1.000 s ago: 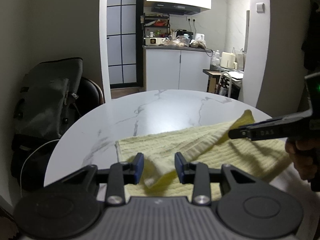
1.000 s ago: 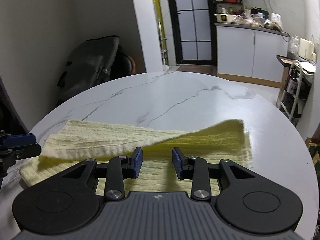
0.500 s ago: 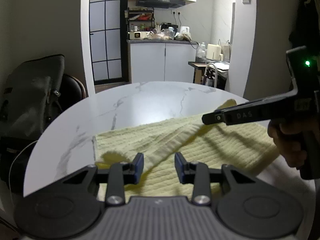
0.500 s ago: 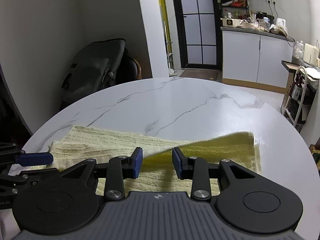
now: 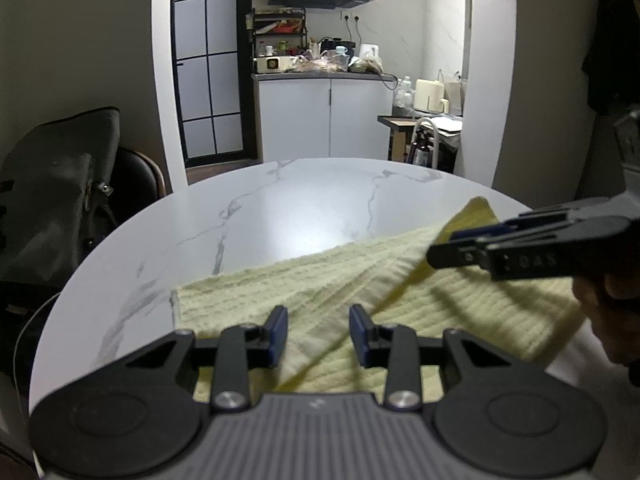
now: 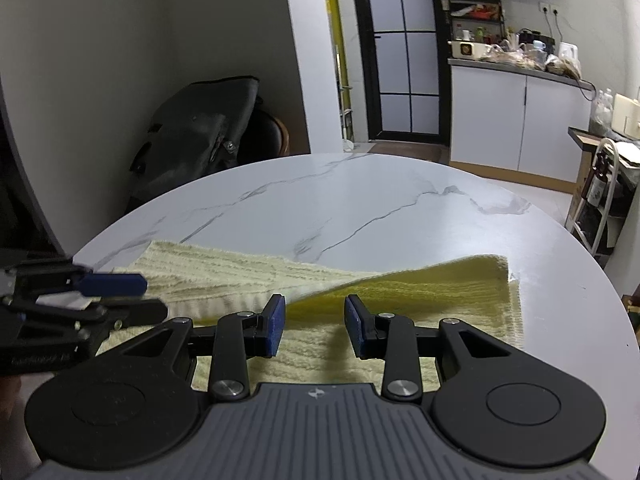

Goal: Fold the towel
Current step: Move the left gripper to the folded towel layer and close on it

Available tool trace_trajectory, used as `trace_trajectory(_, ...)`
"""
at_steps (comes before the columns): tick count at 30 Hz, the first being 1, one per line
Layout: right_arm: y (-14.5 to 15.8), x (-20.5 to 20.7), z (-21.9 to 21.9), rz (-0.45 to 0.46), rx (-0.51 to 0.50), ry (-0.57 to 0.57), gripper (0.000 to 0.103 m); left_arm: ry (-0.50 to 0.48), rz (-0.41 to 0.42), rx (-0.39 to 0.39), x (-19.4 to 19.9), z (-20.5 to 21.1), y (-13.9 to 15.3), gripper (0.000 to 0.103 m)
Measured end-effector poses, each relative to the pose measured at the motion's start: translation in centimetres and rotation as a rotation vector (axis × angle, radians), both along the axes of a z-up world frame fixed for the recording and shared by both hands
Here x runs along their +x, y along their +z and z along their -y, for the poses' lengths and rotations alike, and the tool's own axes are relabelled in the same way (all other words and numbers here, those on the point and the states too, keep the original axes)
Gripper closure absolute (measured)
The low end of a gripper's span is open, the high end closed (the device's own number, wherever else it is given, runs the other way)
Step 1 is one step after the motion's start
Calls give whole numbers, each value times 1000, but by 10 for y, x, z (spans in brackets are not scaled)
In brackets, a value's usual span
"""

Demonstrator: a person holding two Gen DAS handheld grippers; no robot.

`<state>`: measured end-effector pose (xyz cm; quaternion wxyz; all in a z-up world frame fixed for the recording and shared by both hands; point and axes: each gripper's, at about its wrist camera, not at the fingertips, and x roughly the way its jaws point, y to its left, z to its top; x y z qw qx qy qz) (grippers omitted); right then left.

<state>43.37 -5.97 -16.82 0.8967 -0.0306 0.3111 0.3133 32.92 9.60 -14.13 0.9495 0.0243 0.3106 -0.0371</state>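
Note:
A pale yellow ribbed towel [image 5: 328, 292] lies folded on the round white marble table [image 5: 280, 208], near its front edge. Its upper layer is lifted along a slanting edge and does not lie flat. My left gripper [image 5: 318, 334] is open, its blue-padded fingers over the towel's left part with nothing between them. My right gripper [image 6: 315, 328] is open too, just above the towel [image 6: 400, 292] near the raised fold. Each gripper shows in the other's view: the right one [image 5: 452, 246] at the towel's right end, the left one [image 6: 120, 296] at its left end.
A dark backpack [image 5: 52, 192] rests on a chair left of the table. Behind the table stand a glass-panelled door [image 5: 208, 60], white kitchen cabinets [image 5: 324, 116] with a cluttered counter, and a small rack with bottles [image 6: 604, 192] on the right.
Both grippers have drawn back slightly from the towel. The lifted fold has sunk lower. The left corner, earlier curled up between my left fingers, now lies down on the towel.

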Motion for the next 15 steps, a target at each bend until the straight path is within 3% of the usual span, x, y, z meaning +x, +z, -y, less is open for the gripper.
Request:
trace_trajectory(4,-2,0,-4,-8,-6,18,66,9,-3,18,-5,-3,1,66)
trace_trajectory(8,-2,-2,-7,-6,-13,27,66,19,0,38,-13,-6,2,55)
trace_trajectory(15,-3,-9,-11,-6,-19,58,66,40,-13,53,-33,-16,3,55)
